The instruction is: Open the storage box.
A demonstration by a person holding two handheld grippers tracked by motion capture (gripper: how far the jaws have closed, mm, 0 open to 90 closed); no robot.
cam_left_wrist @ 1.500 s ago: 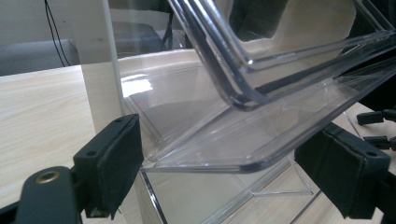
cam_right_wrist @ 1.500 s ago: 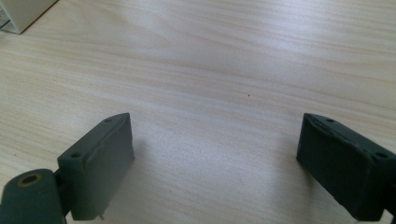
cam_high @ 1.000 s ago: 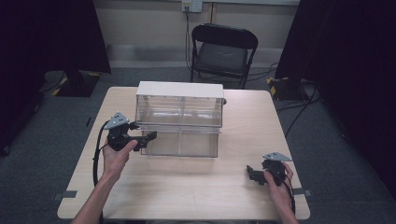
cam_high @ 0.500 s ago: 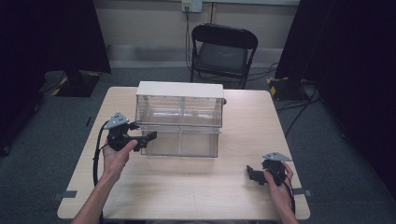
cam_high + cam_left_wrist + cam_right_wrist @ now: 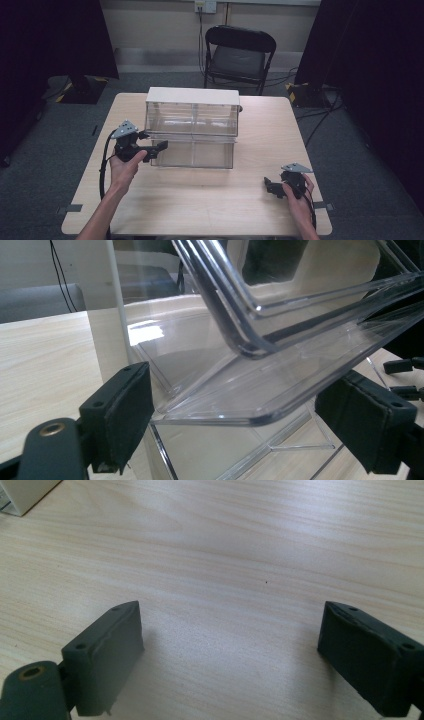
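Clear plastic drawer box (image 5: 192,127) with a white top stands in the middle of the wooden table (image 5: 200,200); its lower drawer (image 5: 194,152) is pulled partly out toward the person. At the box's left front corner the left gripper (image 5: 156,147) has its jaws spread wide, and in the left gripper view (image 5: 235,405) the drawer's clear front lip sits between them, touching neither pad. Well apart, to the right of the box and nearer the person, the right gripper (image 5: 270,187) rests low over bare wood, jaws wide with nothing between them. Behind the box, beyond the table, a black folding chair (image 5: 237,55) stands on grey carpet before a pale wall.
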